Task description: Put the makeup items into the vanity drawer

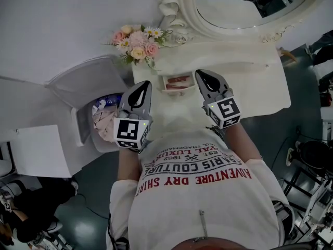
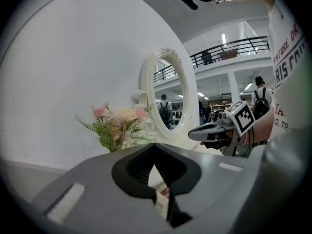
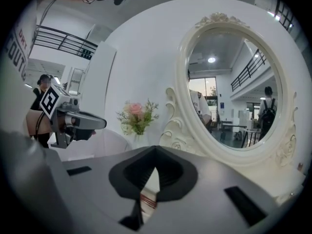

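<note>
- The left gripper and the right gripper are being held level over the near edge of the white tabletop, pointing toward the far mirror.
- The jaws of each gripper are being kept together at the tips. Nothing is being clamped in either gripper view.
- A small open drawer is being seen between the two gripper tips, just beyond them. Reddish-pink makeup items are lying inside it.
- No loose makeup is being seen on the bare tabletop. The flowers are standing at the far left.
- Step in hand, as a judgement: a pause over the drawer is being read. The scene fits either items already stowed with the drawer left open, or a part-filled drawer with more items out of view. This cannot be settled from here.
- Next move, as a judgement: any pick is calling for the jaws to be parted beforehand, whereas a push on the drawer front is being allowed by closed tips.
</note>
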Motion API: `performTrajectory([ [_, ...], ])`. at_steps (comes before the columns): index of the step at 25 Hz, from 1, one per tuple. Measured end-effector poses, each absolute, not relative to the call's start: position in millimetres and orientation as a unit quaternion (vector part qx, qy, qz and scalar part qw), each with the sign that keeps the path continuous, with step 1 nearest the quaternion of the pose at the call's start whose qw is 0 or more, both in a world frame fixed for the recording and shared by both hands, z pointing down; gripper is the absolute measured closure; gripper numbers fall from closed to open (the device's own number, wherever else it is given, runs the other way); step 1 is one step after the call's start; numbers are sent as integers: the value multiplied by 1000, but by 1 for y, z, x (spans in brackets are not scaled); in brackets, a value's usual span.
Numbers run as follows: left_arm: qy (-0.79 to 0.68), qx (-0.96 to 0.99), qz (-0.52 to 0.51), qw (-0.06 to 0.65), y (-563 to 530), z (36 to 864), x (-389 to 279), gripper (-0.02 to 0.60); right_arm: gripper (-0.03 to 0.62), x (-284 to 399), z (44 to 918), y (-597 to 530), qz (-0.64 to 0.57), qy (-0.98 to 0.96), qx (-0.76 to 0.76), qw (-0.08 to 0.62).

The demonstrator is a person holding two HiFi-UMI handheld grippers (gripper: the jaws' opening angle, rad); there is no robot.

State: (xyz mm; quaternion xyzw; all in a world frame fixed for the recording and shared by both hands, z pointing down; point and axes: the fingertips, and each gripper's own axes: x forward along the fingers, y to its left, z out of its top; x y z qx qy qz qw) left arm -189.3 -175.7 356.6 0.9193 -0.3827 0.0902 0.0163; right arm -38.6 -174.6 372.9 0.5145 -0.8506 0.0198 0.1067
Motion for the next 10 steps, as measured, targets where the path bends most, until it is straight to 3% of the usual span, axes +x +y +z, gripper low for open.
performTrajectory([
  [10, -374, 924, 76, -3, -173, 342, -187, 572, 586, -45, 372, -174, 23, -851, 513, 110],
])
